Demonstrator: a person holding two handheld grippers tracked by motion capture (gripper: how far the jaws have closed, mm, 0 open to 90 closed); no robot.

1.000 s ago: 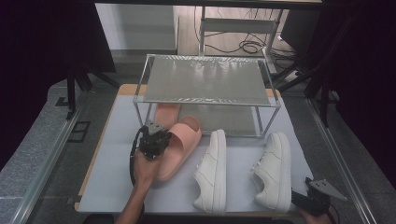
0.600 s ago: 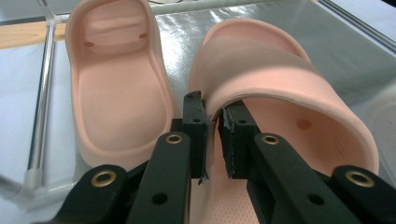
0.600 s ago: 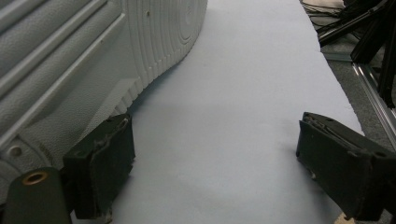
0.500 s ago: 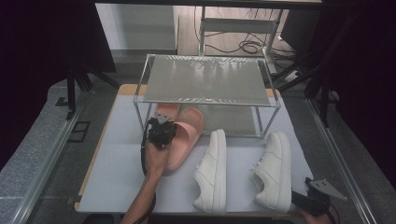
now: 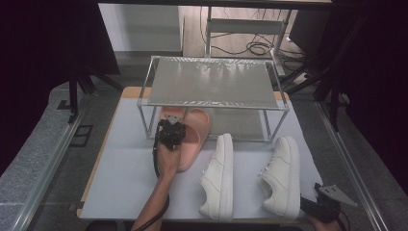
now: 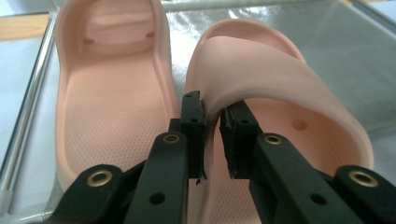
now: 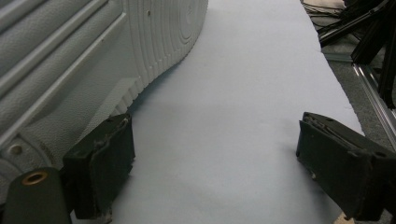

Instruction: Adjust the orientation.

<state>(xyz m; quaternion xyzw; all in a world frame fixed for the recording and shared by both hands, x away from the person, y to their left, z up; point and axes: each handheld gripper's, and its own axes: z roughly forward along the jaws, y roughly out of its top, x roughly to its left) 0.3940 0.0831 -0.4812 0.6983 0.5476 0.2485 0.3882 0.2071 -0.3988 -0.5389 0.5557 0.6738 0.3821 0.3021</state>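
I am sliding the second pink slipper [image 6: 280,116] onto the lower shelf [image 5: 250,126] of the rack, beside its mate [image 6: 112,98]. My left tool [image 6: 211,121] pinches the strap edge, jaws just easing a little. Next I judge: let go and back out. My right tool [image 7: 212,163] rests spread on the surface [image 7: 261,84], beside a white sneaker [image 7: 93,56].

Soft matt foam, shiny metal shelf

Pink slide [image 6: 280,93] footbed looks finely dimpled; rack [image 5: 211,82] top gleams; white sneaker [image 7: 70,60] appears pebbled leather.
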